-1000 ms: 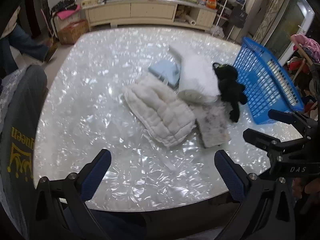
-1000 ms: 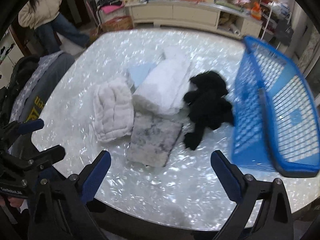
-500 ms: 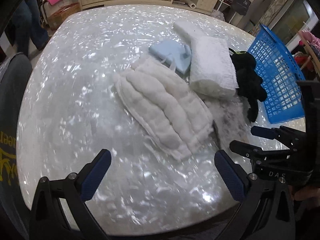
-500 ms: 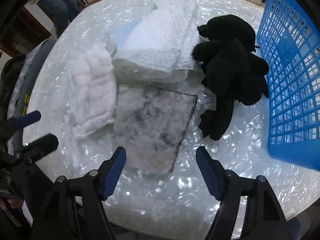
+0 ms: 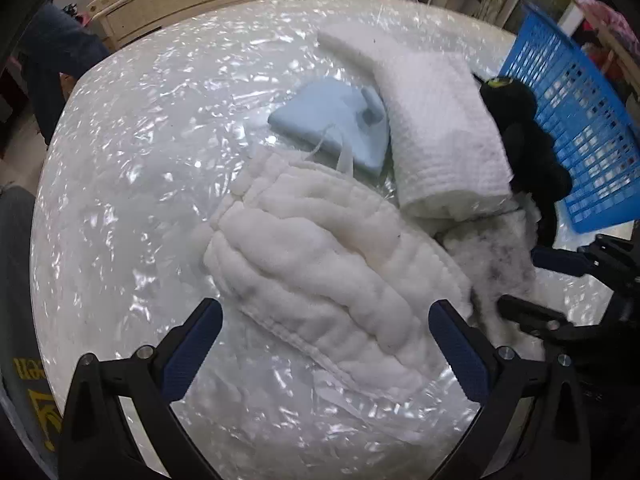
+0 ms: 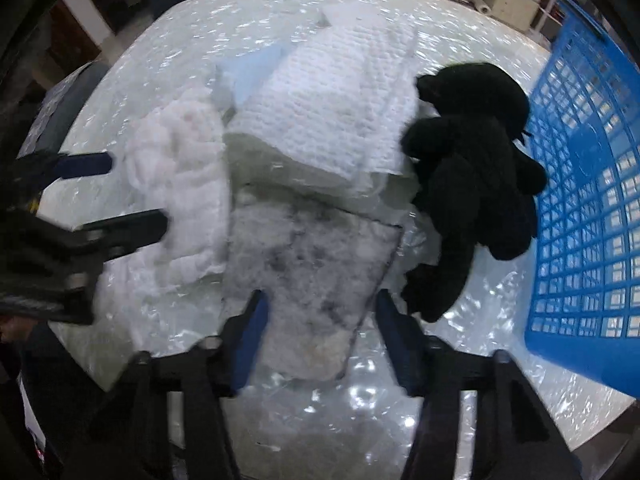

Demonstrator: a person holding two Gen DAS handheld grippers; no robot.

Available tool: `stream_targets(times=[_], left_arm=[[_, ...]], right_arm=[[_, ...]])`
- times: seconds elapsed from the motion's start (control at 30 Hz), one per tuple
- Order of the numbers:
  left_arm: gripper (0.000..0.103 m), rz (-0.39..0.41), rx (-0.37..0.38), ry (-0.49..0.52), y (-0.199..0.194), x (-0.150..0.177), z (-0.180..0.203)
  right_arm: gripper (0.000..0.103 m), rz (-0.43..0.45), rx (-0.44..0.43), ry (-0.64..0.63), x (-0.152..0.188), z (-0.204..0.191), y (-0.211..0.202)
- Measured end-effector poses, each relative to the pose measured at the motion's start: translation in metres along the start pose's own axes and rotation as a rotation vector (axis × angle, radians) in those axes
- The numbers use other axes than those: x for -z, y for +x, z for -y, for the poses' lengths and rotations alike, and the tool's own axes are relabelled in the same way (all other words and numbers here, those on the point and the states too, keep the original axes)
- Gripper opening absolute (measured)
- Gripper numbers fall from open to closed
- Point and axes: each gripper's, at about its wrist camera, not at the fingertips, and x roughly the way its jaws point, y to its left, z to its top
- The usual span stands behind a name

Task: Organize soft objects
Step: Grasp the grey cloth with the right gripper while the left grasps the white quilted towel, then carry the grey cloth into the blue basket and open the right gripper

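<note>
The right gripper (image 6: 318,312) is closing over the near end of the mottled grey-and-white fluffy pad (image 6: 308,264) lying towards the near edge of the shiny white table (image 5: 132,168), pads not yet pressing. It should bite deep, I think, before lifting. The left gripper (image 5: 324,328) hangs wide open over the quilted white cloth (image 5: 320,264). The black plush toy (image 6: 472,168) crowds the blue plastic basket (image 6: 592,184).
</note>
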Motion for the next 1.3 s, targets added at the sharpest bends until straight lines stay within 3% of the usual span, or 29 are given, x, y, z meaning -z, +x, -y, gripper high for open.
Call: stream_targets(times=[0.03,0.13,0.27,0.47,0.7,0.83,1.3], left_arm=[[0.101,-0.006,-0.007,0.009,0.003,-0.001,0.000],[0.100,-0.025,-0.001,0.012,0.012,-0.005,0.000],[0.099,-0.022,0.014,0.031,0.016,-0.006,0.002],[0.084,0.000,0.020,0.077,0.014,-0.004,0.014],[0.038,-0.005,0.067,0.089,0.010,0.000,0.032],[0.025,-0.022,0.099,0.069,0.005,0.008,0.039],[0.022,-0.028,0.119,0.050,-0.052,0.064,0.076]], right_arm=[[0.034,0.002,-0.009,0.000,-0.001,-0.003,0.001],[0.022,-0.001,-0.039,0.010,-0.004,-0.010,0.003],[0.017,-0.005,-0.058,0.053,0.001,0.001,-0.001],[0.016,0.008,-0.051,0.092,0.014,0.013,-0.018],[0.016,0.029,-0.062,0.128,0.035,0.023,-0.038],[0.016,0.037,-0.071,0.126,0.046,0.024,-0.044],[0.016,0.048,-0.046,-0.014,0.069,0.032,-0.084]])
